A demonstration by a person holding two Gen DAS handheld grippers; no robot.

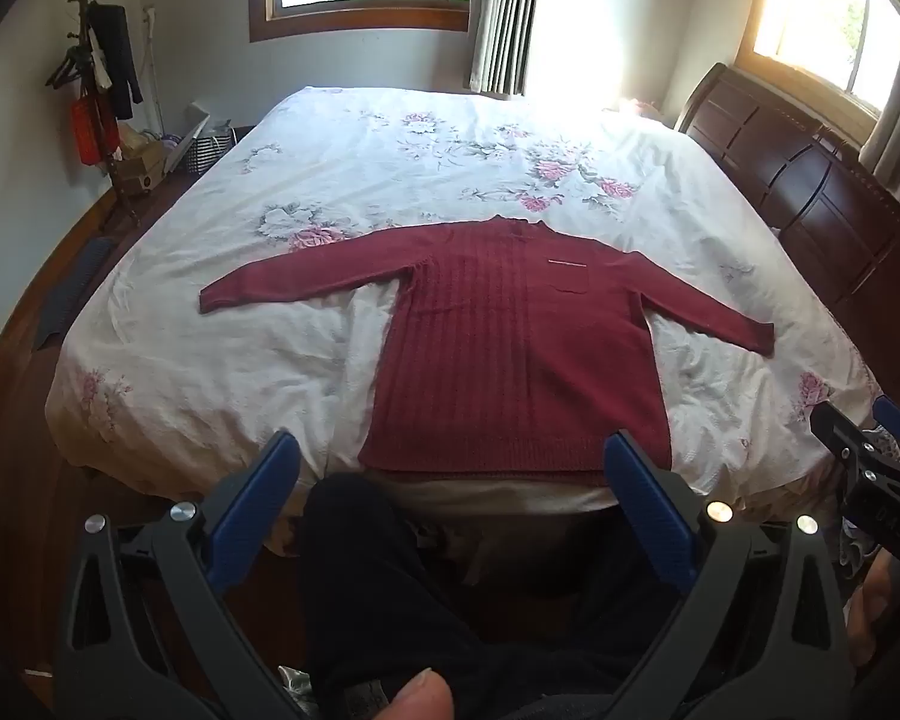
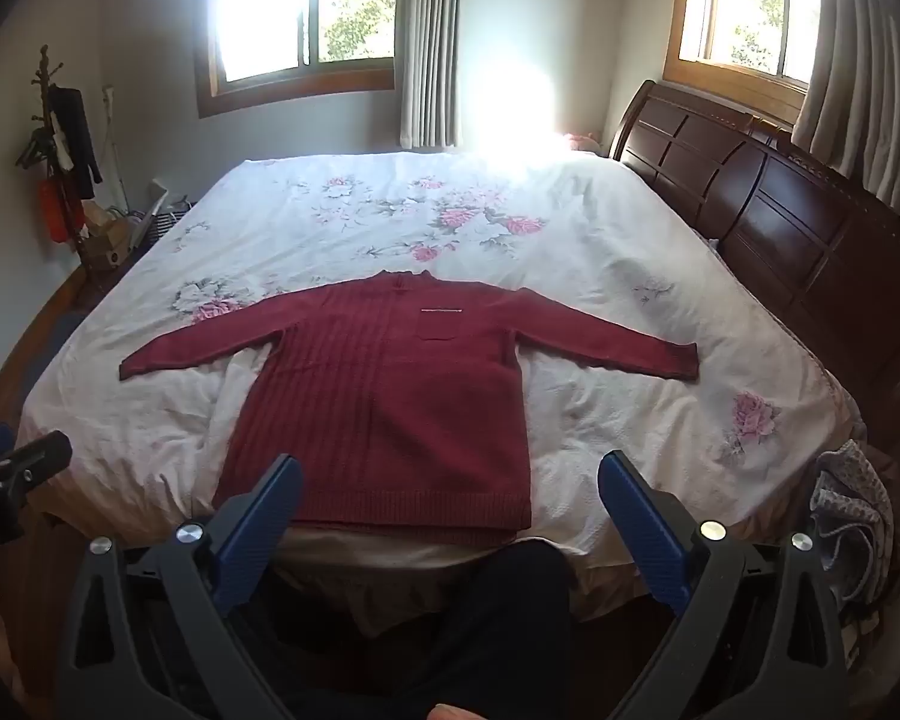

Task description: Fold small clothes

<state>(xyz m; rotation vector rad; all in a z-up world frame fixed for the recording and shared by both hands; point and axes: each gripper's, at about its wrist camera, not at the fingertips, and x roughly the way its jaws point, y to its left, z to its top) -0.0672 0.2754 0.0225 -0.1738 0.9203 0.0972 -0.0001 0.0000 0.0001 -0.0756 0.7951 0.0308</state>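
A dark red knitted sweater (image 1: pixel 510 336) (image 2: pixel 390 390) lies flat and face up on the bed, sleeves spread to both sides, collar away from me, hem at the near edge. It has a small chest pocket (image 1: pixel 567 279). My left gripper (image 1: pixel 450 450) is open, held back from the bed in front of the hem, with nothing between its blue fingers. My right gripper (image 2: pixel 450 468) is open too, also short of the hem and empty. The right gripper (image 1: pixel 870 456) shows at the right edge of the left wrist view; the left gripper (image 2: pixel 12 480) shows at the left edge of the right wrist view.
The bed has a white floral cover (image 1: pixel 390 150) and a dark wooden headboard (image 2: pixel 780 222) on the right. A coat stand (image 1: pixel 90 60) with hanging items and boxes stands at the far left. Crumpled grey cloth (image 2: pixel 852 510) lies off the bed's near right corner. A person's dark-trousered legs (image 1: pixel 390 588) are below.
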